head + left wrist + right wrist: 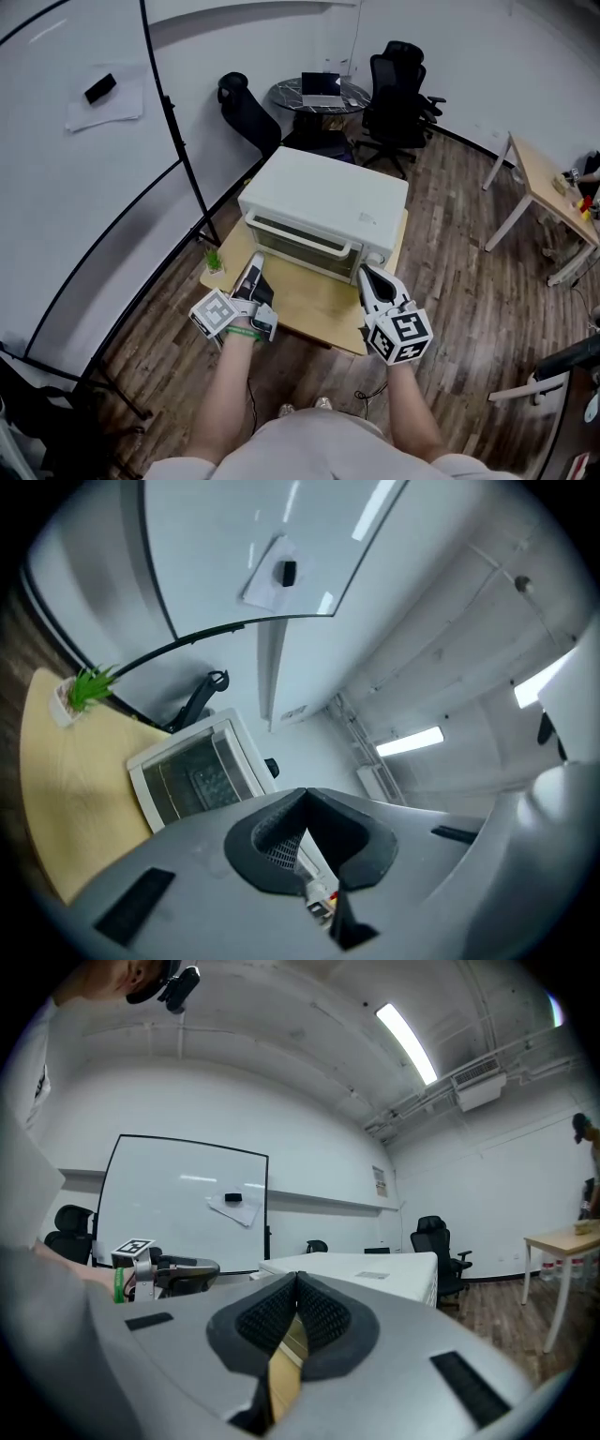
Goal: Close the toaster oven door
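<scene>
"Toaster oven point(323, 202), where is it?"
"On the table point(309, 309), at twelve o'clock from both grippers. Its door point(302, 242) looks upright, shut."
"Why do they hang off it?"
"Probably nothing left to push. Left gripper point(254, 270) at its seven o'clock, right gripper point(367, 275) at five, jaws clenched, empty, just short."

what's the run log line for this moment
toaster oven door: closed | left hand-held gripper: shut, empty, near door | right hand-held gripper: shut, empty, near door
</scene>
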`<state>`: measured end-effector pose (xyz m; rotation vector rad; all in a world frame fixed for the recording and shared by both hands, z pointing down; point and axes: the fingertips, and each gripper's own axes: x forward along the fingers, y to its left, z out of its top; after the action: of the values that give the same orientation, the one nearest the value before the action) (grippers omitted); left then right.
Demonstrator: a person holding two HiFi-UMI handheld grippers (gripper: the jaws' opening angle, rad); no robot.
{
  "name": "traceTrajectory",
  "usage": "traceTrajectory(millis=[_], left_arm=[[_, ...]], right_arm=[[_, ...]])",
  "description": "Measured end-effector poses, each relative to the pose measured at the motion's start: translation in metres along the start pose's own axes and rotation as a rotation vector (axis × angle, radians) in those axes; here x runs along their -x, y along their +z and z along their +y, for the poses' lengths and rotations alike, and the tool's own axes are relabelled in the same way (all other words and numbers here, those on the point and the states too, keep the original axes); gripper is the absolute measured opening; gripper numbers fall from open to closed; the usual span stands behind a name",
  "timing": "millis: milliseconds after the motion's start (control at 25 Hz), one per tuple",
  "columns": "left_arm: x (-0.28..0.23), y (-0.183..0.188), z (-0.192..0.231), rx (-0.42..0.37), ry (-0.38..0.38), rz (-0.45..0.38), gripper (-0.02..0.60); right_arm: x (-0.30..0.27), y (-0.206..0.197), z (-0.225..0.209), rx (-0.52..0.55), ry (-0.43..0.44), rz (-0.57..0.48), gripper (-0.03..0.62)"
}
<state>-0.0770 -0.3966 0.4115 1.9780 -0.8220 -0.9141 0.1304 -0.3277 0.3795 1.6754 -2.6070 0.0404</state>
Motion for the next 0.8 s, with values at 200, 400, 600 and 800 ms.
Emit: traceTrajectory(millis=[200, 400, 600, 800], left_arm=[[0.017, 0.003, -0.016, -0.502, 0.119, 0.106, 0.012], [0.026, 0.008, -0.041, -0.938, 0.189, 0.140, 0.012], [0.032, -0.001, -0.052, -1.105, 0.233, 0.175, 0.012], [0.038, -0.012, -0.050, -1.128, 0.253, 0.208, 0.013]], right_arm=[[-0.005, 0.001, 0.009, -0.002, 0.017, -0.005, 0.000], [-0.006, 0.003, 0.012, 0.007, 0.017, -0.007, 0.000], [-0.003, 0.008, 0.014, 0.034, 0.006, -0.008, 0.000], [-0.001, 0.008, 0.016, 0.050, 0.000, 0.001, 0.000]])
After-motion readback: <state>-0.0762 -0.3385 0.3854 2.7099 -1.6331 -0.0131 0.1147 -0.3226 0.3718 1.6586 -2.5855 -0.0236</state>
